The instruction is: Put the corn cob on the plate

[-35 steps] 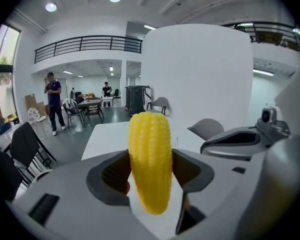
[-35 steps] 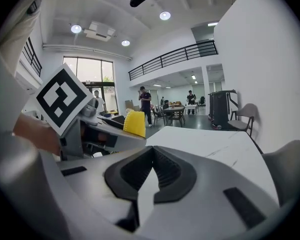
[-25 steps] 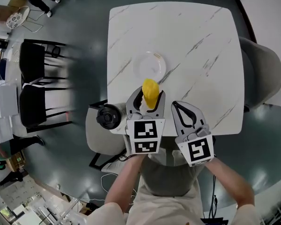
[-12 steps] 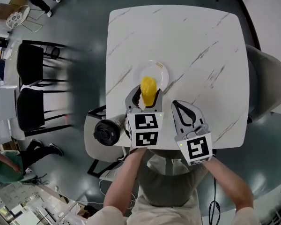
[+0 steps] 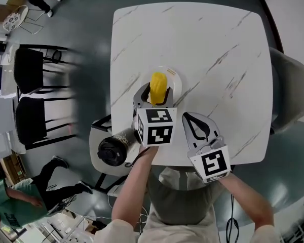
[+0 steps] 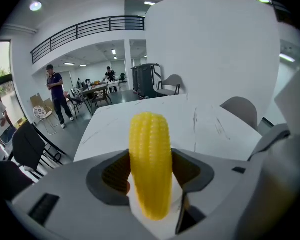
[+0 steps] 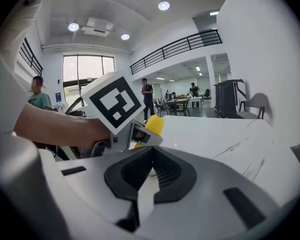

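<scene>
Pinching corn (image 5: 158,86), left tool (image 5: 155,93) now hangs over plate (image 5: 178,81), in from its 6 o'clock; release is next. Right tool (image 5: 187,117) pressed together, idle.

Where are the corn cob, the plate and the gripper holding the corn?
corn cob (image 5: 158,87): head view, middle of the yellow cob.
plate (image 5: 175,81): head view, bare right rim beside the cob.
left gripper (image 6: 150,170): left gripper view, midway between its jaws, which clamp the cob.
</scene>
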`<state>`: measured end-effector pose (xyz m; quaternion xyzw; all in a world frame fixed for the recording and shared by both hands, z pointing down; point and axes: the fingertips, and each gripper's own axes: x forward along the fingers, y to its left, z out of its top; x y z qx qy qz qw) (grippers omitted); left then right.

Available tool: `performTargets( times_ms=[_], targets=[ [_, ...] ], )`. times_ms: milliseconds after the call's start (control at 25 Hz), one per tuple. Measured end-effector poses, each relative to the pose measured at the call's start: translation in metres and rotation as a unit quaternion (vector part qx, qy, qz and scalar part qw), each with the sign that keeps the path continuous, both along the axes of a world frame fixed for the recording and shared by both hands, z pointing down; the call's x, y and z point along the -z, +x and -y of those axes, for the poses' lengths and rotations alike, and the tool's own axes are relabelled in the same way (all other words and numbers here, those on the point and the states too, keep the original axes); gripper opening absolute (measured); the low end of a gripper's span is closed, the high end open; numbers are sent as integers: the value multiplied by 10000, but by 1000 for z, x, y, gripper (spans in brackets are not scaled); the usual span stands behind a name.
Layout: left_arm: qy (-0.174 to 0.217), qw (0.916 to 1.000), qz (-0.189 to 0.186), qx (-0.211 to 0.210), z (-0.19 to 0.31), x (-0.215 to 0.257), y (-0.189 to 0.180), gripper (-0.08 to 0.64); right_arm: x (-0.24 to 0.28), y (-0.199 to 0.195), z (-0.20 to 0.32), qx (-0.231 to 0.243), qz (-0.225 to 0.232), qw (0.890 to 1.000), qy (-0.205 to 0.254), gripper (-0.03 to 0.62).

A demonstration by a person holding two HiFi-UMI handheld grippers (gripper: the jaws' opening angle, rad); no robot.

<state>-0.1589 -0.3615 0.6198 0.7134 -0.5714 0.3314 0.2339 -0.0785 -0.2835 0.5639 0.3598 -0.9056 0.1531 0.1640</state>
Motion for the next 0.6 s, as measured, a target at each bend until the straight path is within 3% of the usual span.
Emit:
performTargets(
  times_ms=[600],
  targets=[
    [-167,9995,252,-59,17,-23,-4,256,-10,15,7,-133,22,9998,-133,2]
  ],
)
